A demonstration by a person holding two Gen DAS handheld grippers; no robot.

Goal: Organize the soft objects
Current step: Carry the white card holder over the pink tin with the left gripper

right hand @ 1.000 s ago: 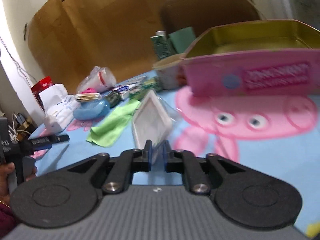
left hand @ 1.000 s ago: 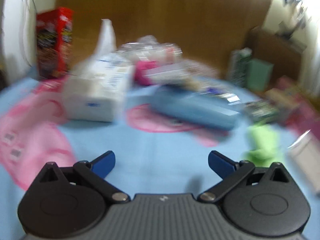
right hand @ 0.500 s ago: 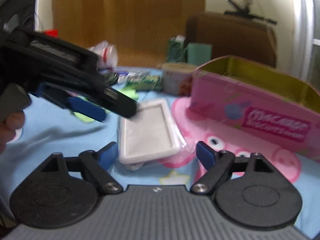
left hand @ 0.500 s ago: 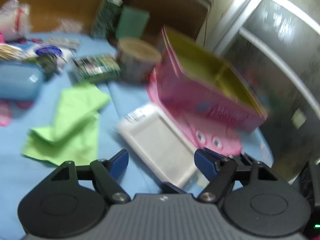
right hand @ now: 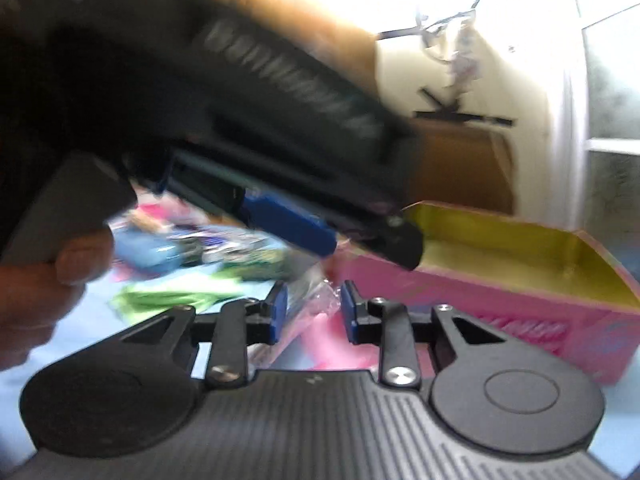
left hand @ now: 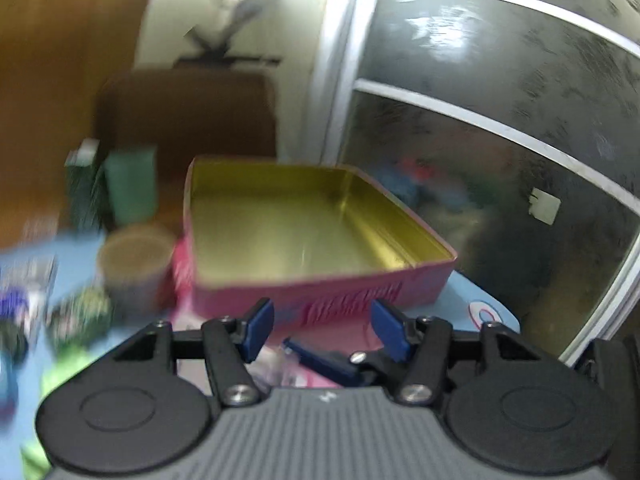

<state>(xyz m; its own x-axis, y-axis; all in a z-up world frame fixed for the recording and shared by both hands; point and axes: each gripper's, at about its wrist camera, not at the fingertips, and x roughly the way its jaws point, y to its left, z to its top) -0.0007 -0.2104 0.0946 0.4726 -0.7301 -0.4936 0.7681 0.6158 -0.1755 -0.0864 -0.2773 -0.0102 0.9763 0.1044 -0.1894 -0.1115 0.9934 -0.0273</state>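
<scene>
While the pink tin [left hand: 320,216] is sitting empty, I am closing my right hand-held gripper [right hand: 312,314] around a clear plastic packet [right hand: 308,300] just in front of the tin's near wall; pad contact is unclear. My left hand-held gripper [left hand: 322,326] is closing on nothing, crowding directly overhead (little clearance). Green cloth [right hand: 176,298] and other packets are waiting on the table [right hand: 96,320].
</scene>
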